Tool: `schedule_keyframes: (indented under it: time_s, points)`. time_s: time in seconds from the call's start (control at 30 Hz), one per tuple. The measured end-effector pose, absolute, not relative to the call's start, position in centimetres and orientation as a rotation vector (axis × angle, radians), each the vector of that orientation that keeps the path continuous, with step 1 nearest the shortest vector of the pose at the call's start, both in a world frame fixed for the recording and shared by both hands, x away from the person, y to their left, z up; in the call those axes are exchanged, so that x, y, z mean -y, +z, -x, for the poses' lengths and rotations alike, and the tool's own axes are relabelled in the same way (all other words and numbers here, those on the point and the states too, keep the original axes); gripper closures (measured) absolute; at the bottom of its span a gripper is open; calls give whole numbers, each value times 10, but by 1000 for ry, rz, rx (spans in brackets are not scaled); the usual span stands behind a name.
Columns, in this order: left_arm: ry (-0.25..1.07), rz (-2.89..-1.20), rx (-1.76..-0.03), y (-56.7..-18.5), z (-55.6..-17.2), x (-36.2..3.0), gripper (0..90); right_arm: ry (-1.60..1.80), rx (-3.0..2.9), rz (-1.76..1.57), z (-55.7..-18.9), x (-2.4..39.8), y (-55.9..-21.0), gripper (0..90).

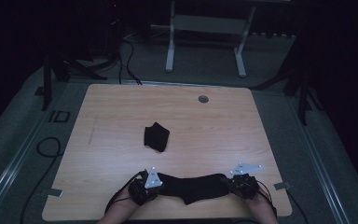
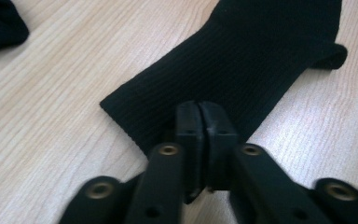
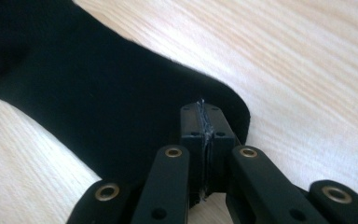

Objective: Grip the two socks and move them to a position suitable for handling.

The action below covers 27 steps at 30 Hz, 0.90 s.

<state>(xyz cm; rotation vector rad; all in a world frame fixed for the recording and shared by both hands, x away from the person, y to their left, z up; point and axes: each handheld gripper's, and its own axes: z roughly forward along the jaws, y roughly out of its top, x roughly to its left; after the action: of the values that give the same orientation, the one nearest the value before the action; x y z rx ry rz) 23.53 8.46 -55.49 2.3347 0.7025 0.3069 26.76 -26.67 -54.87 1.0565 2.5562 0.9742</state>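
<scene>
sock stretched flat, fold yet to come

both grippers are on the black sock (image 1: 193,186) at the near edge of the table (image 1: 121,107), one at each end. the left gripper (image 2: 198,116) has its jaws pressed together on the ribbed cuff end, and the right gripper (image 3: 204,119) pinches the smooth toe end the same way. the sock lies spread out between them. further up the table sits a folded black sock (image 1: 156,136), well apart, looking finished. so, by my read, one sock is done and this one is only laid out; the fold itself is not yet made.

the high view gives the whole layout: both ends held, the bundle beyond. the left gripper view brings out the rib knit and the heel bulge. the right gripper view shows stray fibres caught between the closed jaws.
</scene>
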Motion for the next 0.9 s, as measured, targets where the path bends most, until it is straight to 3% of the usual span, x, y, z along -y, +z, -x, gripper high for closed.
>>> schedule_keyframes:
  time_s: [0.1,0.3,0.37,0.9]
  points:
    - [323,-2303,-695,-549,-234,-90,661,1012,-2537,-1021,-270,264,-537,860]
    - [341,-2234,-718,-545,-234,-107,529,1057,-2481,-956,-295,247,-508,776]
    - [343,-2220,-735,-546,-233,-113,517,1063,-2484,-929,-304,238,-502,719]
    - [364,-2173,-828,-558,-237,-139,435,1024,-2605,-815,-380,126,-501,550]
